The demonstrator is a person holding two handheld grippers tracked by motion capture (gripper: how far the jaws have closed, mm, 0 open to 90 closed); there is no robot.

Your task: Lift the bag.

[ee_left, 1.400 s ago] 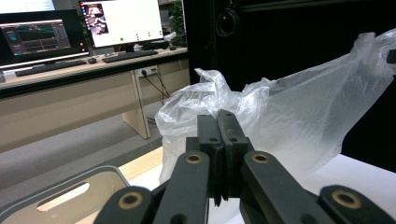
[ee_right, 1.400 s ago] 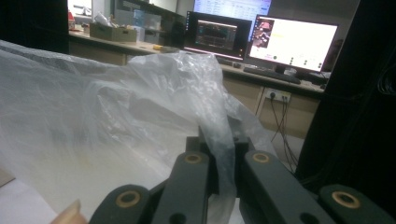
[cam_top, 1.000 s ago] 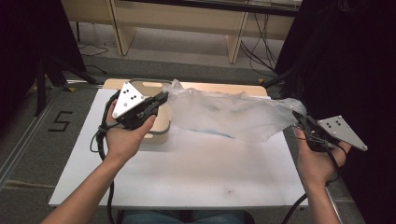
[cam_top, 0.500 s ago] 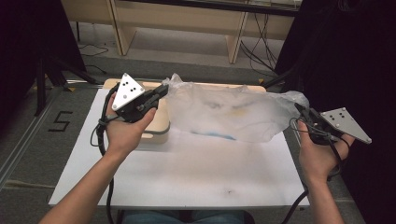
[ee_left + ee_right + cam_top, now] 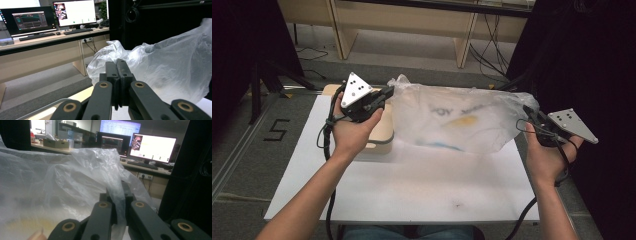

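Translucent white plastic bag [image 5: 459, 120] with faint printing hangs stretched between the two grippers above the white table [image 5: 412, 190] — long axis runs left to right. Left gripper [image 5: 384, 95] is clamped on the bag's left corner, over a pale wooden tray [image 5: 379, 137]; right gripper [image 5: 532, 117] is clenched on the right corner. Bag lies straight off both tips, neither hand nearer.

place: office/lab | evidence: monitors [image 5: 75, 12], keyboard [image 5: 77, 31], wooden desks [image 5: 412, 20]
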